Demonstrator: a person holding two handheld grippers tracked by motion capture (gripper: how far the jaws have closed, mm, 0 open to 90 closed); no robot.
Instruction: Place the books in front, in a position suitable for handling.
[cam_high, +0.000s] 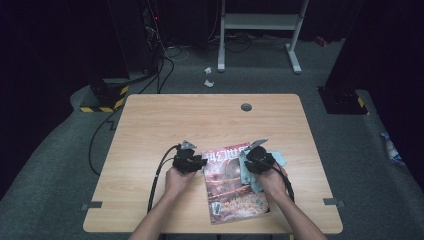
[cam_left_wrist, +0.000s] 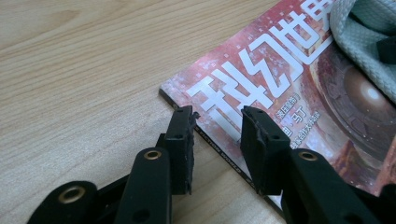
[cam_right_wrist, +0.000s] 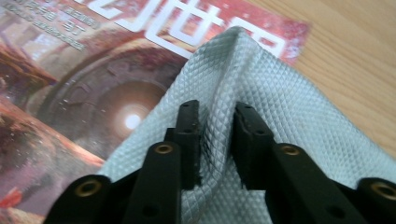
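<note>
A magazine (cam_high: 232, 187) with a reddish cover lies near the table's front edge, between my two hands. My left gripper (cam_high: 204, 161) sits at its upper left corner. In the left gripper view the jaws (cam_left_wrist: 217, 119) stand apart over the magazine's (cam_left_wrist: 280, 70) spine edge, gripping nothing. A pale blue-grey cloth (cam_high: 248, 175) lies bunched on the magazine's right side. My right gripper (cam_high: 250, 158) is down on it. A raised fold of the cloth (cam_right_wrist: 280, 107) runs between the parted jaws (cam_right_wrist: 217, 114), over the cover (cam_right_wrist: 70, 70). The cloth (cam_left_wrist: 369, 28) also shows in the left gripper view.
The wooden table (cam_high: 165, 120) has a round grommet (cam_high: 246, 107) near its far edge. Black cables trail off its left side from the left gripper. Beyond the table stand a white metal frame (cam_high: 260, 22) and a yellow-and-black striped base (cam_high: 105, 100) on grey carpet.
</note>
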